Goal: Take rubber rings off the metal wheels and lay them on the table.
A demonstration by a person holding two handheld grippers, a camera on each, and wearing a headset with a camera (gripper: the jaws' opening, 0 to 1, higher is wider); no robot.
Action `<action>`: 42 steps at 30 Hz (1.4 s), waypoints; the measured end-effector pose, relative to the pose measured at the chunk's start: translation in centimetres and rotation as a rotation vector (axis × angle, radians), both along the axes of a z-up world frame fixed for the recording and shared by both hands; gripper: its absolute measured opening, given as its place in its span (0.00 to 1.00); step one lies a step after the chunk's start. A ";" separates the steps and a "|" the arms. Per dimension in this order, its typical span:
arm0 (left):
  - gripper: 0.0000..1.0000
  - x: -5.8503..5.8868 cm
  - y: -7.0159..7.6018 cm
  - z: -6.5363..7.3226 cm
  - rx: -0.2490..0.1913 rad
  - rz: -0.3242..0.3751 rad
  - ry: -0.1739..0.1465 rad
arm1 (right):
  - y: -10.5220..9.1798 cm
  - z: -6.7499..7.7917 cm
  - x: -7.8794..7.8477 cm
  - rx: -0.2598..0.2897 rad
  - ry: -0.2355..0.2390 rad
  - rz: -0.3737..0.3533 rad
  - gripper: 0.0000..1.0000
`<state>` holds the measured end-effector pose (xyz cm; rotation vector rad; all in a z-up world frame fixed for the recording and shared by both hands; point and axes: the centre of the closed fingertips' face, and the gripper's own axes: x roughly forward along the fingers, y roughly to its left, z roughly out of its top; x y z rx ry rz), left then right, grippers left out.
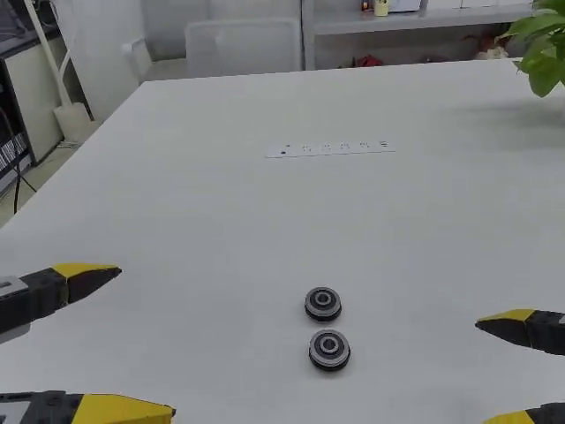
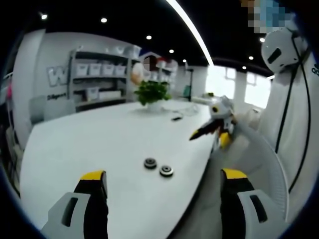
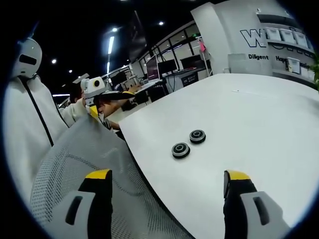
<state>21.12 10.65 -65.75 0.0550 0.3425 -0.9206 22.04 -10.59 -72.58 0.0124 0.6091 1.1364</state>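
Metal wheels [image 1: 323, 303] sit between the wide-open, empty left gripper [image 1: 146, 342] and right gripper [image 1: 481, 374].

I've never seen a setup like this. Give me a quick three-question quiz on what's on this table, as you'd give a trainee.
1. How many metal wheels lie on the table?
2. True or false: the left gripper is clamped on a wheel.
3. The right gripper is: A) open, holding nothing; B) shut on a wheel; C) resting on a wheel.

Key: 1. Two, side by side, between the grippers. 2. False, it is open and away from them. 3. A.
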 end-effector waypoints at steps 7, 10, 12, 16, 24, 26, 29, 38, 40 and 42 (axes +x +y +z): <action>0.95 0.7 -0.7 0.2 0.008 -0.021 -0.008 | 0.0 0.0 0.6 0.000 -0.004 0.002 0.89; 0.95 1.0 -1.2 0.4 0.015 -0.035 -0.017 | 0.2 0.3 0.9 0.004 -0.014 0.003 0.89; 0.95 1.3 -1.4 0.6 0.021 -0.045 -0.022 | 0.5 0.7 1.1 0.009 -0.020 0.009 0.89; 0.95 1.7 -1.6 1.0 0.034 -0.060 -0.038 | 0.9 1.3 1.6 0.012 -0.032 0.026 0.88; 0.96 2.3 -2.6 3.2 0.000 -0.108 -0.071 | 1.6 1.9 2.3 0.009 -0.046 0.052 0.86; 0.96 2.4 -3.0 3.9 0.003 -0.124 -0.091 | 1.9 2.1 2.3 0.007 -0.055 0.070 0.86; 0.96 2.6 -3.5 4.5 0.016 -0.148 -0.111 | 2.4 2.4 2.7 -0.001 -0.068 0.096 0.85; 0.95 3.3 -5.1 3.1 0.085 -0.233 -0.119 | 3.2 2.5 3.6 -0.009 -0.091 0.138 0.83; 0.94 3.6 -5.5 2.7 0.093 -0.246 -0.121 | 3.3 2.4 3.9 -0.013 -0.096 0.143 0.82; 0.95 3.8 -5.8 1.8 0.114 -0.261 -0.094 | 3.4 2.4 4.1 -0.009 -0.098 0.149 0.82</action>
